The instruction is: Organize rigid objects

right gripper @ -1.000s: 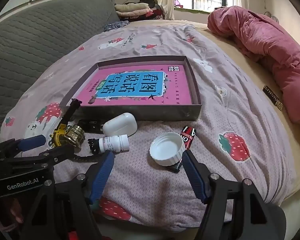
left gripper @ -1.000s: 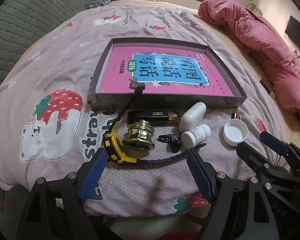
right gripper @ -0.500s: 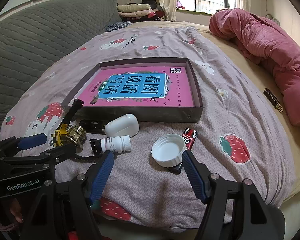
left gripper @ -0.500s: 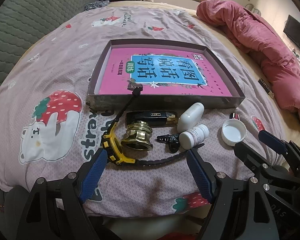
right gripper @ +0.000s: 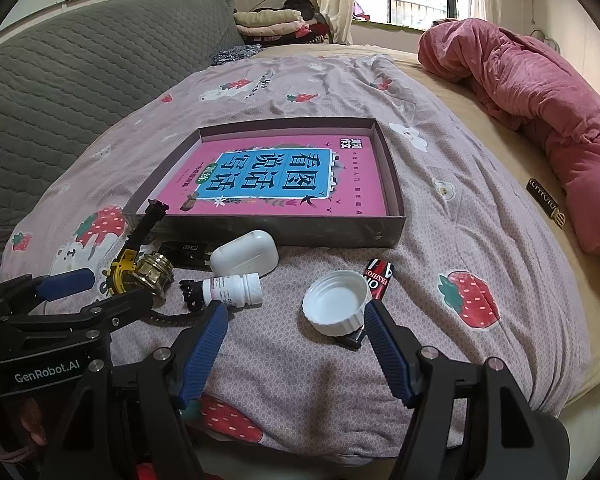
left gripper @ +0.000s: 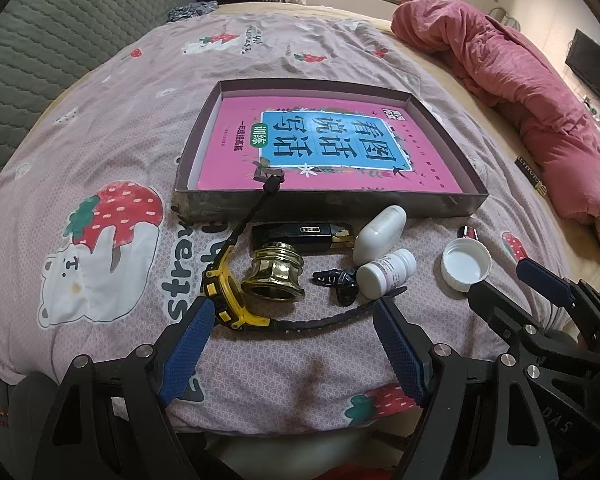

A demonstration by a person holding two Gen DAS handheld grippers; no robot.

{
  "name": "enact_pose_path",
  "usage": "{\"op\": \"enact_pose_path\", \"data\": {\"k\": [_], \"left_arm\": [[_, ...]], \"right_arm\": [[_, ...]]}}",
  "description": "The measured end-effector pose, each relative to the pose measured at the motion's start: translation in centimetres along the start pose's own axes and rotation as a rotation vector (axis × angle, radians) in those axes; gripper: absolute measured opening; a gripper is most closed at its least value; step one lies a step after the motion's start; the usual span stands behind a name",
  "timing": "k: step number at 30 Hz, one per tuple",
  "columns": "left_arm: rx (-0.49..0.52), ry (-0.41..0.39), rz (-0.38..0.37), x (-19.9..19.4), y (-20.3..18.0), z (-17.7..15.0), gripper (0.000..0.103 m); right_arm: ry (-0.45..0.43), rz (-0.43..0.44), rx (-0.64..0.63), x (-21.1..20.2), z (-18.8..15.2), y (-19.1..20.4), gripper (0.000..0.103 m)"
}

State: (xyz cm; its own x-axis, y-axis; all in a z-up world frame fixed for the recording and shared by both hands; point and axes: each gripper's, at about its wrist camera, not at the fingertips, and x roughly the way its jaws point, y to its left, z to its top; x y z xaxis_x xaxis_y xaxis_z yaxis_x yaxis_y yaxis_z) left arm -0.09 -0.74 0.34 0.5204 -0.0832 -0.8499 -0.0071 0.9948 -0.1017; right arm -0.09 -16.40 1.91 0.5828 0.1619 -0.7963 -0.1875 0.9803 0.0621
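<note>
The left gripper (left gripper: pixel 290 316) hung released over the bed's near edge, its blue fingers (left gripper: pixel 186 344) apart and empty. Just ahead of its left finger lay the yellow watch (left gripper: pixel 224 296), strap tip resting on the box (left gripper: pixel 328 202) wall; beside it stood a brass fitting (left gripper: pixel 274 272), then a black clip (left gripper: pixel 338 282), a small white bottle (left gripper: pixel 386 272) and a white earbud case (left gripper: pixel 380 230). Behind these lay a black lighter (left gripper: pixel 300 234). The right gripper (right gripper: pixel 290 320) was likewise spread wide (holding nothing), the white cap (right gripper: pixel 336 302) just ahead of its right finger, touching a red tube (right gripper: pixel 380 280).
</note>
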Motion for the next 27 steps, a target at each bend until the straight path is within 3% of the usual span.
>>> {"op": "enact_pose_path", "data": {"k": [27], "left_arm": [[-0.015, 0.008, -0.010, -0.07, 0.83, 0.15, 0.082]], "right_arm": [[0.000, 0.001, 0.004, 0.00, 0.05, -0.20, 0.070]]}}
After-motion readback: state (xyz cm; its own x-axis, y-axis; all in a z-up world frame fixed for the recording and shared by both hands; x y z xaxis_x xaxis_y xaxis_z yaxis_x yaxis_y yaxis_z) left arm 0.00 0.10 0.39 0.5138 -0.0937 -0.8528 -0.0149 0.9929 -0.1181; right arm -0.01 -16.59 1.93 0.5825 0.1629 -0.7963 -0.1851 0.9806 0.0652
